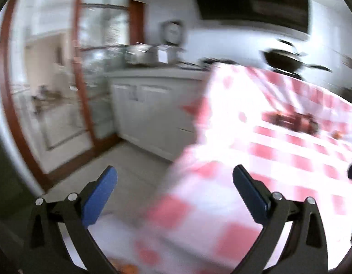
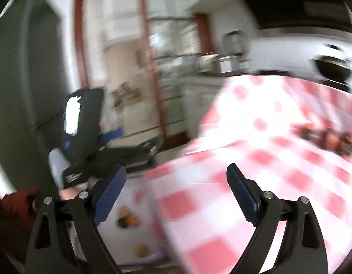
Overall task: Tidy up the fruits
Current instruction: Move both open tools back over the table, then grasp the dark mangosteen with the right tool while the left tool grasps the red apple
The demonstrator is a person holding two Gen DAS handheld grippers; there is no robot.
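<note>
both claws released, nothing between: left claw (image 1: 174, 175), right claw (image 2: 176, 173) over checkered tablecloth (image 2: 278, 159) edge; blurred, fruits (image 2: 128, 220) maybe below.

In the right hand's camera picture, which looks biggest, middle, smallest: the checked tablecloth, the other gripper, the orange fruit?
1. Checked tablecloth
2. Left gripper, though it is nearer the camera
3. Orange fruit, small and blurry

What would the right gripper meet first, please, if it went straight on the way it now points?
Most likely the checked tablecloth: the open, empty right gripper points slightly down at its near edge. The picture is blurred, so depth is uncertain.
</note>
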